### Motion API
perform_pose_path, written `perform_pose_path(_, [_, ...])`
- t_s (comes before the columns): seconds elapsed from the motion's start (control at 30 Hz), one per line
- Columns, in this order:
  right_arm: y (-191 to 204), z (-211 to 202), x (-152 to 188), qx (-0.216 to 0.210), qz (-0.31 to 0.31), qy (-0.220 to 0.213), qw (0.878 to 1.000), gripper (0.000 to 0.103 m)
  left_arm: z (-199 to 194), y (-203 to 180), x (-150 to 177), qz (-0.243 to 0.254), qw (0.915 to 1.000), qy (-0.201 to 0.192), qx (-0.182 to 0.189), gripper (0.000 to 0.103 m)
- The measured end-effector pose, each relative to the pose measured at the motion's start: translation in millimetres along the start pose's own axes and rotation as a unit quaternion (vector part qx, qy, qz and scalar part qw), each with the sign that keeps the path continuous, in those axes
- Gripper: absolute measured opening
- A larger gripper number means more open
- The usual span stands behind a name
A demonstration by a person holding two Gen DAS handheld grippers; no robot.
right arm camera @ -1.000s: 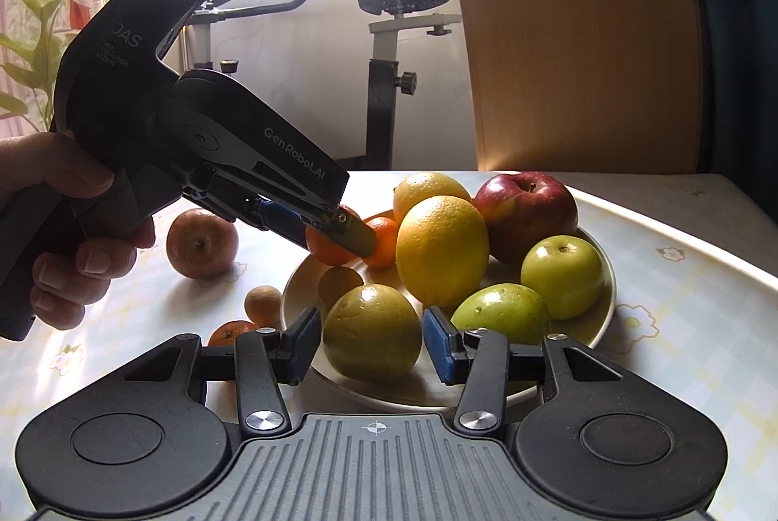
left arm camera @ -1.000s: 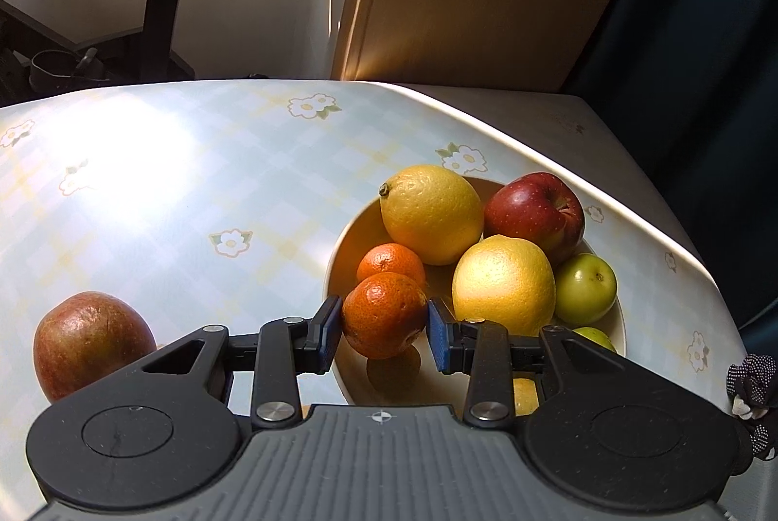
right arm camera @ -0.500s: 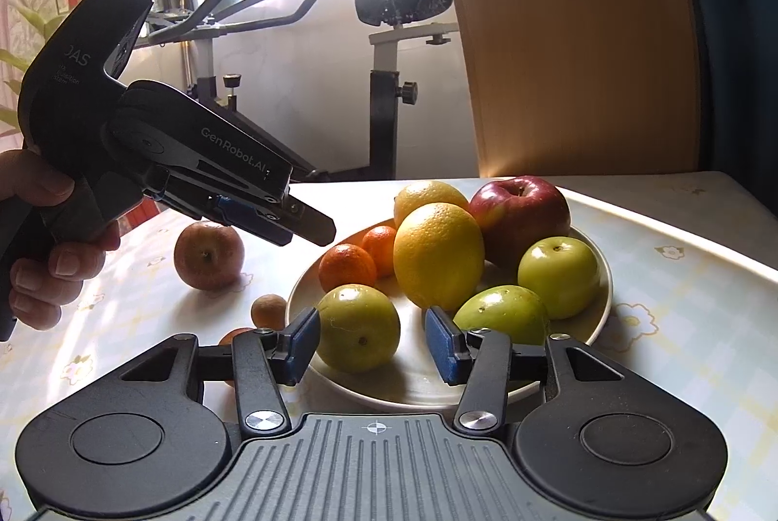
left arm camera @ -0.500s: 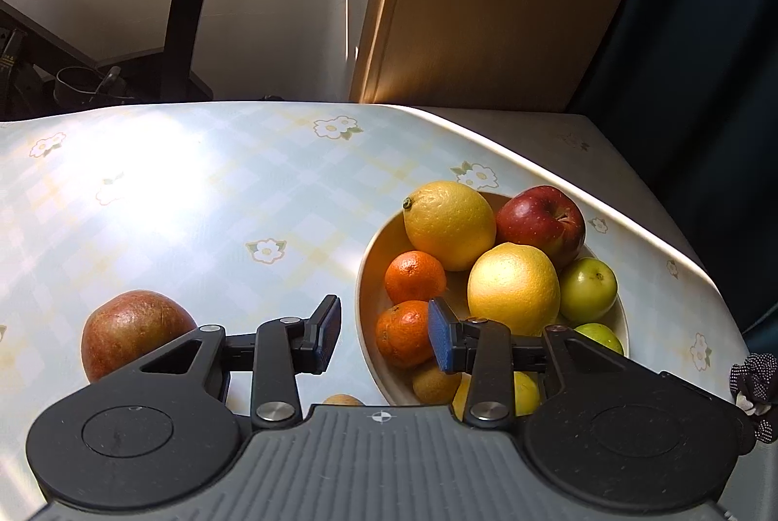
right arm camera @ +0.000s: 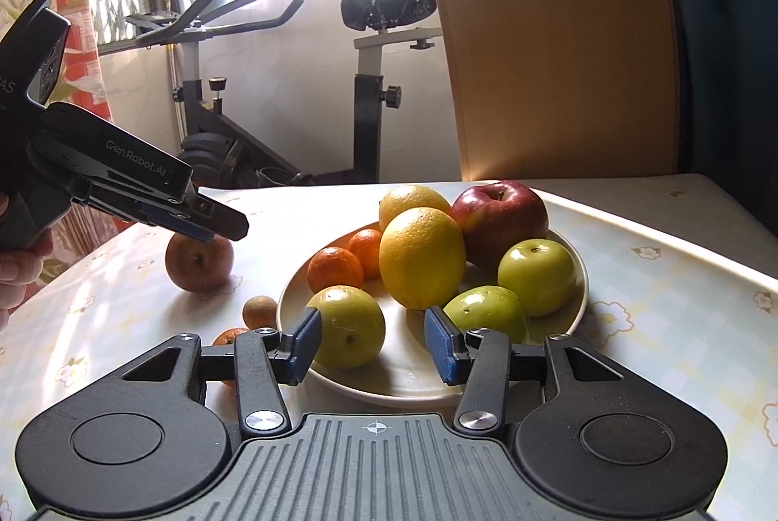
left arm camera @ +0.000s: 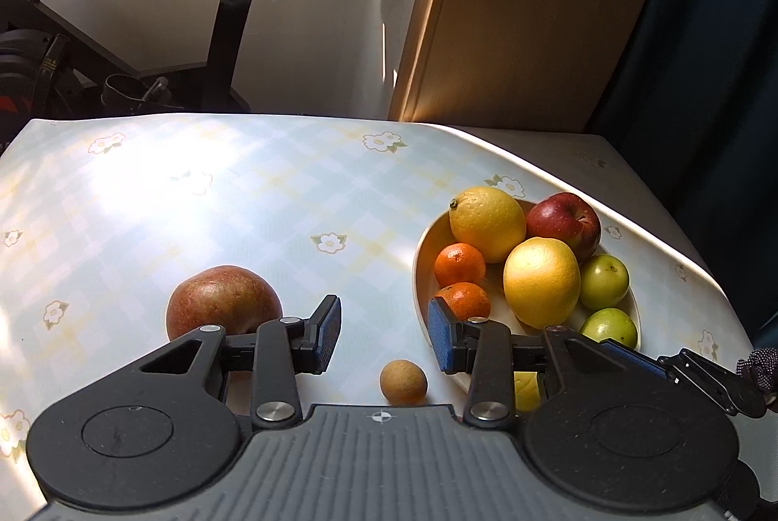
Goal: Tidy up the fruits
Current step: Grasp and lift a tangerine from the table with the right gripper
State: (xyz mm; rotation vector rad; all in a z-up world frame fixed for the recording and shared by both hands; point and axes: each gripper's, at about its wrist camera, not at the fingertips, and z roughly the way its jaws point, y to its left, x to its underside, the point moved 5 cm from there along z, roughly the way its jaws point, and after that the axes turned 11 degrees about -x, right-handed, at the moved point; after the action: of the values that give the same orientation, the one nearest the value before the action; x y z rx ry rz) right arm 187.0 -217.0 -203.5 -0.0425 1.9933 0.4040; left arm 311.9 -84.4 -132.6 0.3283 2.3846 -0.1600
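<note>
A counter point(left arm camera: 204, 200) covered in a pale checked, flower-printed cloth holds a cream plate point(right arm camera: 403, 385) piled with fruit: two large yellow citrus, a red apple point(right arm camera: 501, 217), two mandarins point(right arm camera: 335, 268) and three green apples.

The left claw point(left arm camera: 384, 334) hangs spread wide and empty above the counter, just left of the plate rim. Three fruits lie loose on the cloth. A russet apple point(left arm camera: 223, 300) sits partly behind the claw's left finger. A small brown round fruit point(left arm camera: 403, 381), perhaps a longan, lies below the gap between the fingers. A small orange fruit point(right arm camera: 232, 335) shows only in the right wrist view, half hidden behind that claw's left finger.

The right claw point(right arm camera: 373, 343) is also wide open and holds nothing. A green apple point(right arm camera: 347, 326) on the near edge of the plate rests just beyond its left pad.

The step in hand appears to be gathering the loose fruit onto the plate. To do it well, the left claw should probably drop straight over the small brown fruit, centre it between the pads and close gently, since a round fruit can roll away. The russet apple looks nearly as broad as the open claw, so it needs a square, centred approach. The plate's free space is at its near side, by the mandarins.
</note>
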Motion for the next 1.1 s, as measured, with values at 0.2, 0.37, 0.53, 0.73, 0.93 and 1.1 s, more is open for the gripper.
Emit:
perform_pose_path(0.2, [21,-3,-4,-0.007,-0.011,0.004,1.0,0.045,-15,18,7,-0.017,0.9998,-0.002,-0.014,0.041])
perform_pose_path(0.37, [43,7,-1,-0.021,-0.022,0.03,0.999,0.044,-27,28,19,-0.013,0.999,-0.013,-0.041,0.041])
perform_pose_path(0.53, [61,17,4,-0.028,-0.028,0.052,0.998,0.044,-39,38,28,-0.001,0.9981,-0.031,-0.053,0.041])
perform_pose_path(0.73, [74,31,10,-0.02,-0.034,0.06,0.997,0.043,-54,48,41,-0.01,0.9968,-0.051,-0.06,0.041])
perform_pose_path(0.93, [79,45,14,-0.001,-0.039,0.067,0.997,0.041,-60,59,58,-0.043,0.9961,-0.052,-0.057,0.042])
perform_pose_path(1.1, [85,57,9,0.004,-0.055,0.079,0.995,0.04,-59,64,66,-0.062,0.9949,-0.055,-0.058,0.042])
